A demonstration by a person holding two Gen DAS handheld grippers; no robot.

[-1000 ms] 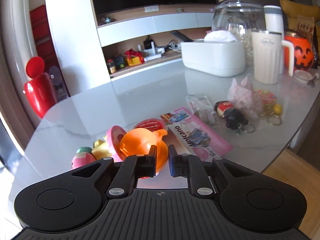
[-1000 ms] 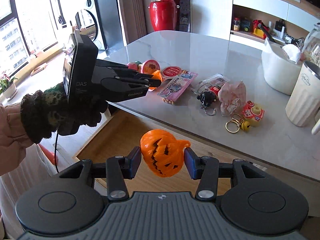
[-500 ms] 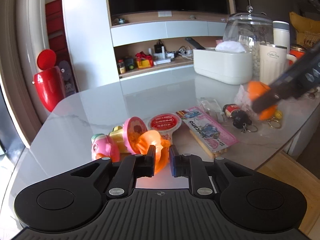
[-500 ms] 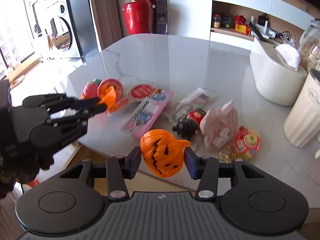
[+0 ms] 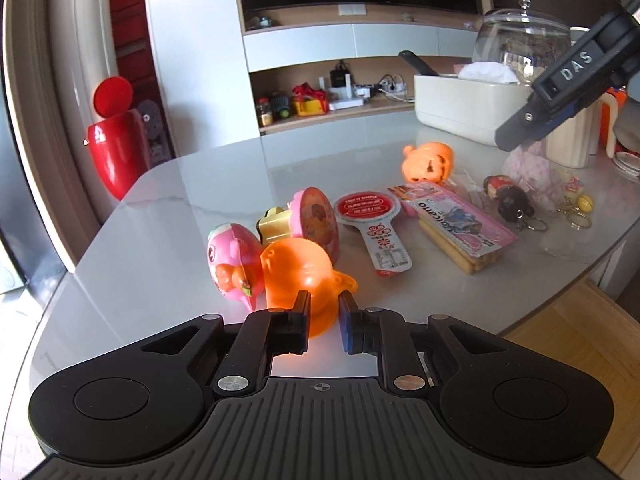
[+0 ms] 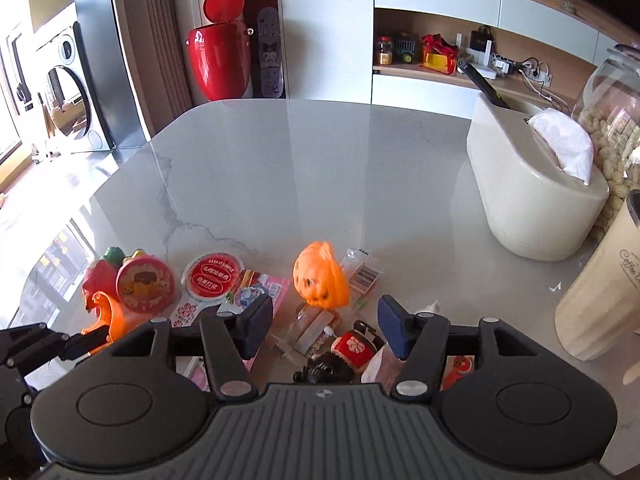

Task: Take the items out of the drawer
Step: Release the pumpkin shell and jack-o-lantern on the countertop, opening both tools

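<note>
An orange plastic shell (image 5: 298,276) sits between the pads of my left gripper (image 5: 324,322), which is shut on its lower edge. The shell is low over the grey table (image 5: 180,208), beside a pink egg toy (image 5: 234,264). My right gripper (image 6: 324,328) hangs over the pile of small items, and its jaws are opening with nothing between them. A blurred orange pumpkin (image 6: 320,276) is just beyond its fingertips, by a clear packet. In the left wrist view the pumpkin (image 5: 428,162) appears behind the pink biscuit pack (image 5: 460,224).
On the table lie a round pink tin (image 5: 316,220), a red-lidded cup (image 5: 368,208), a key-ring doll (image 5: 508,200) and other trinkets. A cream tissue box (image 6: 536,200), a mug (image 6: 600,292) and a glass jar stand at the back right. A red bin (image 5: 116,152) stands beyond the table.
The right gripper moved in over the table, widened its jaws and let go of the pumpkin. The left gripper shifted left with the orange shell, toward the pink egg.
</note>
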